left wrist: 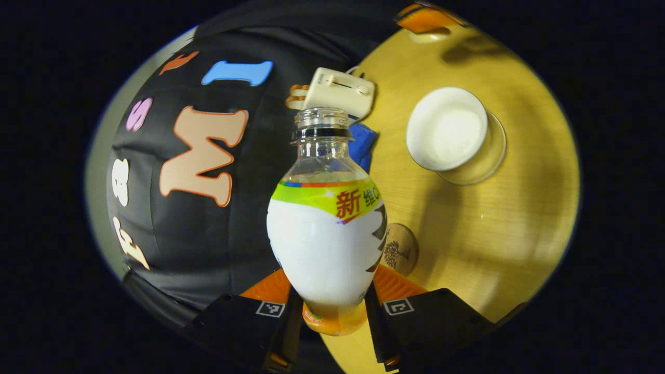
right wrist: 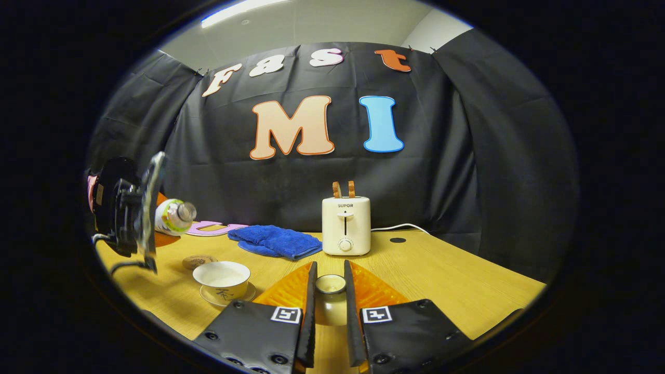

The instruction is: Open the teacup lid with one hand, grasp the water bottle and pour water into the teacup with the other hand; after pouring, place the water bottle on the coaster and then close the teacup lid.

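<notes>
Step in hand: pouring, by my judgement; the lid is already off and the bottle is tilted, its open mouth not yet over the cup.
Left gripper (left wrist: 332, 311): fingers clamped on the lower body of the water bottle (left wrist: 324, 234), cap absent.
Right gripper (right wrist: 331, 311): fingers closed on the teacup lid (right wrist: 331, 284), held above the table (right wrist: 441, 275).
Teacup (right wrist: 222, 278): uncovered, on its saucer (right wrist: 208, 297), left of the lid.
Coaster (left wrist: 400, 248): bare, just beyond the bottle.
Next move: carry the mouth over the cup and tip further, slowly.
Left gripper view adds: the cup interior (left wrist: 448, 129) from overhead.
Right gripper view adds: the bottle's near-horizontal tilt (right wrist: 174, 216), plus toaster (right wrist: 346, 225) and blue cloth (right wrist: 275, 241) behind.
</notes>
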